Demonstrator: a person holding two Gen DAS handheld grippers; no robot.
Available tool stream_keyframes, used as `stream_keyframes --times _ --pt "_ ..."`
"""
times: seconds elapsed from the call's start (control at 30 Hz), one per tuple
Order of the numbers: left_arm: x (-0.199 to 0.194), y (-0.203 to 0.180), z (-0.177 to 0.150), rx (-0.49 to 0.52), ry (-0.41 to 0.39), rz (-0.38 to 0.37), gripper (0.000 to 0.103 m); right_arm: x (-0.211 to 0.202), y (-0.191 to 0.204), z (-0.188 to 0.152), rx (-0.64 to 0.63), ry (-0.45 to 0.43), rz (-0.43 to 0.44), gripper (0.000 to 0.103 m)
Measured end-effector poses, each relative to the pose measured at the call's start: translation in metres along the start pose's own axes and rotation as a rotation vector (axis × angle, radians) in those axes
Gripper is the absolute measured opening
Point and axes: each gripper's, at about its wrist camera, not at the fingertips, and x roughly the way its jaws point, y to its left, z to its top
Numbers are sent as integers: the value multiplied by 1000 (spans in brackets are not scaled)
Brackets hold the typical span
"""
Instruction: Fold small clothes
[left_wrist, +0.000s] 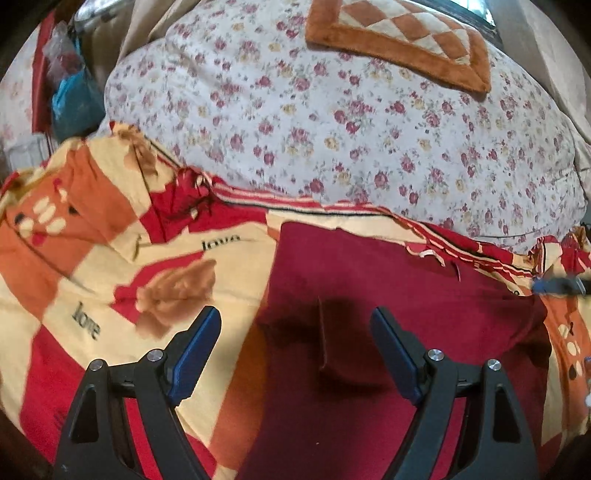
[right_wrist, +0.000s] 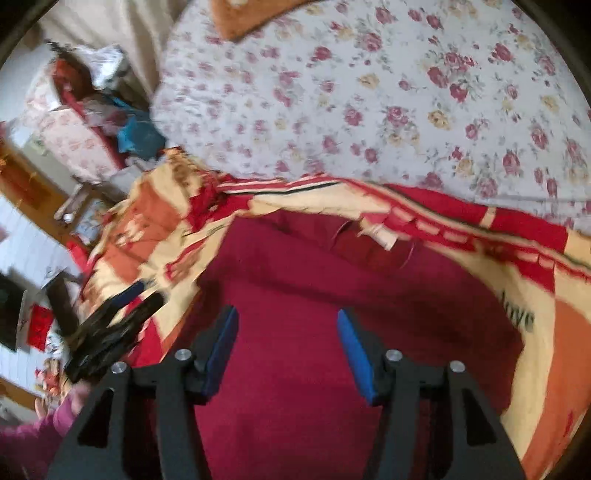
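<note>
A dark red garment (left_wrist: 388, 295) lies spread on a bedsheet (left_wrist: 110, 258) patterned in red, orange and cream. My left gripper (left_wrist: 295, 321) is open and empty, hovering over the garment's left part. The garment also shows in the right wrist view (right_wrist: 295, 295). My right gripper (right_wrist: 286, 321) is open and empty above the garment's middle. The left gripper shows blurred at the left of the right wrist view (right_wrist: 118, 314). A tip of the right gripper shows at the right edge of the left wrist view (left_wrist: 557, 286).
A white quilt with a rose print (left_wrist: 332, 110) is bunched up just beyond the garment. An orange and cream checked cushion (left_wrist: 402, 37) lies on it. Cluttered furniture and bags (right_wrist: 92, 110) stand past the bed's left side.
</note>
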Motion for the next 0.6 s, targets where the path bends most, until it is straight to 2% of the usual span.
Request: stream_keyframes --times 0.1,0.23,0.33,0.37,0.4,0.43,0.53,0.6 --pt "13 2 -11 -10 47 7 66 3 -2 -30 7 45 28 60" --pt "29 1 -24 -12 104 -11 65 20 -14 -62 30 95 -43 60" --pt "40 -4 -26 -10 123 -47 54 34 -30 -63 93 62 -71 58" --pt "42 -5 -26 -5 134 -58 40 39 -34 -63 104 58 -90 41" --pt "47 -8 -25 5 172 -73 18 42 -37 -61 112 58 -94 28" --pt "49 -9 -24 12 195 -88 9 45 -38 -58 116 60 -85 9" --pt "46 -10 -13 6 189 -157 0 38 -31 -47 90 22 -27 9" --pt "45 -11 2 -23 177 -191 0 32 -27 -31 64 -17 -17 8"
